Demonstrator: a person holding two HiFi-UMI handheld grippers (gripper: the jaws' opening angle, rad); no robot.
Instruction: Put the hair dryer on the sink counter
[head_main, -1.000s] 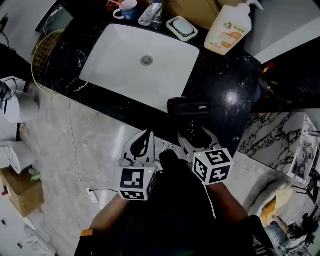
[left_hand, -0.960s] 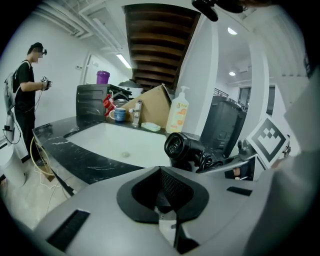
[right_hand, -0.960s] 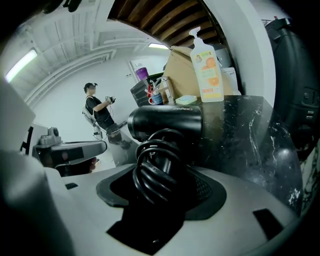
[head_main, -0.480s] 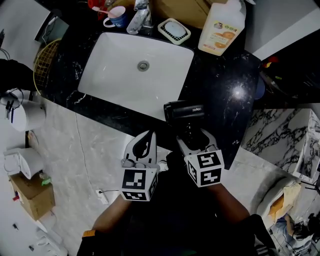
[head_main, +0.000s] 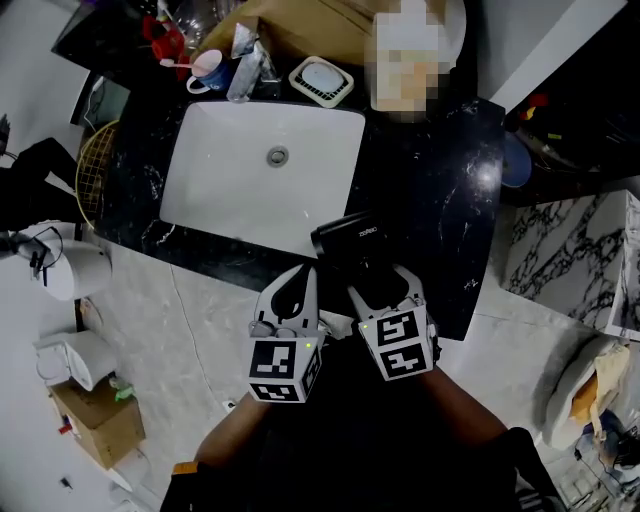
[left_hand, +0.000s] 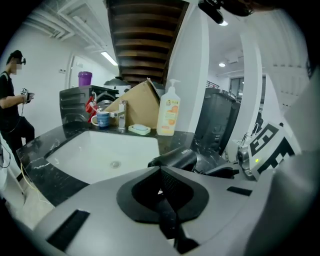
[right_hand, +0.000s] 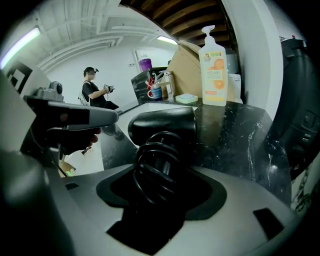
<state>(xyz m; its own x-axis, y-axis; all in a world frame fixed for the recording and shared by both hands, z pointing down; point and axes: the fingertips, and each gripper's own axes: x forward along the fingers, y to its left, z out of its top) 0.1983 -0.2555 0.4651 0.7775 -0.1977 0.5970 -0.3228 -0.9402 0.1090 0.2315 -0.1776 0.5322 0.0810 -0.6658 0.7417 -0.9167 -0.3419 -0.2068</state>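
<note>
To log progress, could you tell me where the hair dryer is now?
Head view, centre: the hair dryer is at the counter's front edge beside the sink's right corner, handle in the right gripper.

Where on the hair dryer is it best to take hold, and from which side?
Grip the handle of the hair dryer, coming over the front edge of the counter. The barrel lies beside the sink; the narrower handle, cord wound on it, points toward the person. The right gripper holds it there.
</note>
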